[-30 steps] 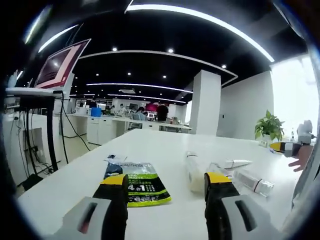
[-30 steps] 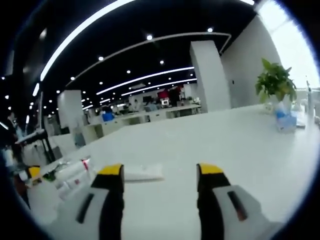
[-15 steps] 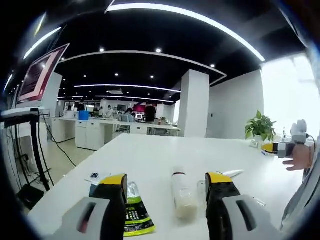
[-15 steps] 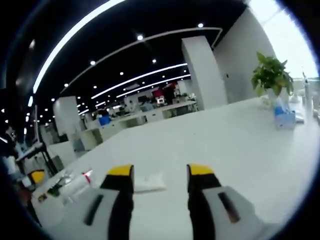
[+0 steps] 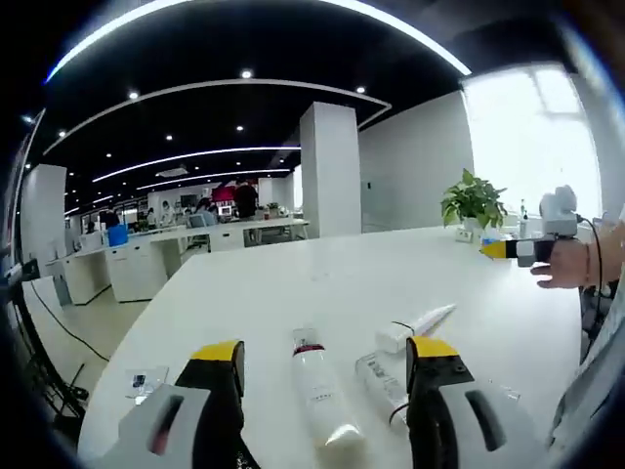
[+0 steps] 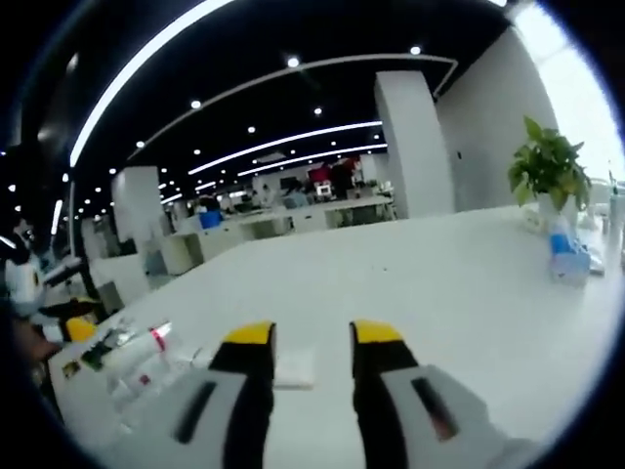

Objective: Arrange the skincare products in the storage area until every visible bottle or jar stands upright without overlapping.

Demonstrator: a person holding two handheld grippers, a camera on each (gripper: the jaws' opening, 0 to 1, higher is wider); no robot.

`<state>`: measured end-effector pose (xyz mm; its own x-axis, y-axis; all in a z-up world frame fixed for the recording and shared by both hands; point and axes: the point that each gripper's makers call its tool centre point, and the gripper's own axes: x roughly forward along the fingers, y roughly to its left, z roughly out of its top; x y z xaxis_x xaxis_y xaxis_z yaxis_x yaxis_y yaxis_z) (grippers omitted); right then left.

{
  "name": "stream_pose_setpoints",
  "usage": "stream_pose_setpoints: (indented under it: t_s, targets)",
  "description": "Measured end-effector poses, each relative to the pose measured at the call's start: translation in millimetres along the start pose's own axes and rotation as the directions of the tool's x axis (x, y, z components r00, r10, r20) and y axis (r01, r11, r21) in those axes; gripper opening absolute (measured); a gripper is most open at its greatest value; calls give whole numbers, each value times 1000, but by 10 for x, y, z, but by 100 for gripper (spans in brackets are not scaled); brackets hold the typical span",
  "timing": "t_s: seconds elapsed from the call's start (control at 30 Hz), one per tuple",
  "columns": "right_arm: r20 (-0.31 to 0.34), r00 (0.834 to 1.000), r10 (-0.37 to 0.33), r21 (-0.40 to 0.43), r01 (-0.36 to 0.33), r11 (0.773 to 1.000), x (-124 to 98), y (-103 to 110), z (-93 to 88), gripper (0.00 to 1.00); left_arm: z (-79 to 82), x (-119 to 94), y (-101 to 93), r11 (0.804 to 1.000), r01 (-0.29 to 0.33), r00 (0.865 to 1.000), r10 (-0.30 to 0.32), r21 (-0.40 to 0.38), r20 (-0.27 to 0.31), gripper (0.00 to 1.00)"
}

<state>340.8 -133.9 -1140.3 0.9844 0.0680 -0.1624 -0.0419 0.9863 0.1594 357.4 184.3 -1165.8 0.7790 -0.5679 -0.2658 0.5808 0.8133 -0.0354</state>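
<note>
Your left gripper (image 5: 327,363) is wide open with the white bottle (image 5: 318,391) lying flat between the jaws, a clear bottle (image 5: 383,379) and a tube (image 5: 418,324) just right of it. Drop square over the white bottle's middle before closing. Right gripper (image 6: 311,337), jaws narrow and empty, faces a flat white packet (image 6: 295,368). White table (image 5: 322,283), open-plan office, potted plant (image 5: 472,199) beyond.

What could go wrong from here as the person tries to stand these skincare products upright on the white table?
1. The white bottle lies on its side between the left gripper's open jaws; being round, it may roll when pinched.
2. The clear tube lies close beside the bottle, so closing could clip or push it.
3. The right gripper has narrowed near the flat white tube, which may slide rather than lift.
</note>
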Motion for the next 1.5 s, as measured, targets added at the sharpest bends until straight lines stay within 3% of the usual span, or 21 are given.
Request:
stream_pose_setpoints:
  t_s: [0.2,0.33,0.43,0.57,0.6,0.73,0.77,0.8,0.83,0.87,0.97,1.0,1.07,1.17,1.23,1.3,1.33,1.37,1.43,1.47,1.5]
  targets:
    - [-44,996,71,-2,-71,997,91,79,-71,34,20,236,-87,996,80,995,-77,45,-61,69]
    - [-85,991,108,-11,-110,994,143,103,-149,36,-20,400,-189,977,170,978,-152,124,-142,64]
    - [-101,987,125,-6,-127,992,174,106,-181,36,-19,506,-221,969,203,971,-181,138,-158,60]
    - [-142,978,153,23,-152,988,230,118,-289,35,-37,617,-359,952,277,944,-245,128,-220,58]
    - [-147,977,153,22,-151,988,242,116,-308,35,-72,657,-386,947,298,931,-260,122,-257,57]
    - [-177,970,165,38,-161,986,292,112,-405,36,-71,784,-451,929,344,911,-295,135,-290,55]
    - [-184,968,169,44,-164,986,303,111,-427,36,-71,810,-496,918,372,899,-319,138,-301,55]
    - [-187,968,170,46,-164,985,308,110,-435,36,-84,840,-600,894,432,869,-377,120,-321,55]
    - [-192,966,172,51,-166,985,318,106,-452,36,-111,833,-713,867,493,827,-441,73,-349,55]
    - [-206,962,179,63,-169,984,331,100,-487,36,-117,857,-750,864,503,810,-459,30,-366,55]
    - [-226,956,189,78,-175,981,348,102,-538,34,-103,936,-753,861,506,808,-452,51,-378,55]
    - [-243,952,187,58,-178,982,359,99,-578,34,-113,993,-761,837,527,804,-434,146,-407,53]
    - [-245,951,187,56,-179,982,370,99,-585,34,-132,1005,-789,826,540,793,-437,160,-424,51]
    - [-261,947,186,47,-180,983,424,87,-604,35,-190,1092,-859,814,563,766,-448,144,-462,50]
    - [-281,939,197,42,-193,980,461,100,-640,35,-214,1137,-869,800,575,755,-441,168,-485,48]
    - [-307,929,209,53,-203,978,506,121,-690,36,-265,1201,-906,774,603,731,-438,194,-524,43]
    - [-310,926,216,55,-210,976,529,131,-701,35,-269,1241,-919,755,617,726,-434,225,-534,40]
    - [-310,925,220,57,-213,975,540,137,-702,35,-274,1251,-921,748,621,723,-432,233,-540,38]
    - [-328,917,227,65,-218,974,601,150,-746,36,-306,1301,-951,736,638,698,-429,226,-574,35]
    - [-340,913,225,64,-216,974,632,141,-774,35,-353,1274,-981,722,665,659,-446,193,-606,34]
    - [-350,909,224,62,-216,974,650,135,-799,35,-385,1269,-988,716,675,638,-449,175,-626,34]
